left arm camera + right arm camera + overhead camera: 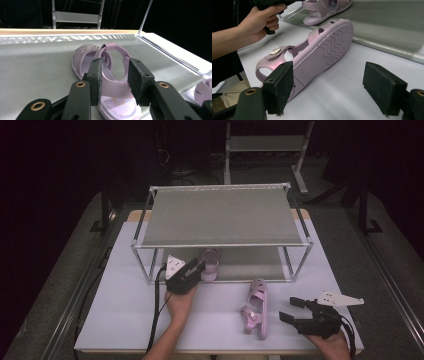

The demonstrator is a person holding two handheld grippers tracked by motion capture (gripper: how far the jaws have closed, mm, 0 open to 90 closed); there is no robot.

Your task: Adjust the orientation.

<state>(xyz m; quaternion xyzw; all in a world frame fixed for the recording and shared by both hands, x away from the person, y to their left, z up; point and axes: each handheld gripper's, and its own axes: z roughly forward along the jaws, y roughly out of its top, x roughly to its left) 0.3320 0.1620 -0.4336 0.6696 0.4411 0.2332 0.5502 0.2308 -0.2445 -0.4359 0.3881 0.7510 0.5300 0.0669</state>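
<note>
The right gripper [296, 309] sits nearest, low at the front right of the white table [125, 310], with its jaws spread wide and nothing between them. In the right gripper view its two black pads [279, 85] frame a pink sandal [312, 53] that lies on its side on the table, wavy sole turned toward that gripper and strap buckle facing up; the sandal lies just beyond the pads, not touched by them. In the high view this sandal [255, 308] lies just in front of the metal rack [222, 215], to the left of the right gripper.

The left gripper [199, 265] reaches into the rack at its lower shelf [32, 65]. A second pink sandal [105, 75] stands upright on that shelf, heel end toward the gripper. The left jaws are partly open, standing on either side of the sandal's heel strap without pressing on it, so the sandal rests free on the shelf.
</note>
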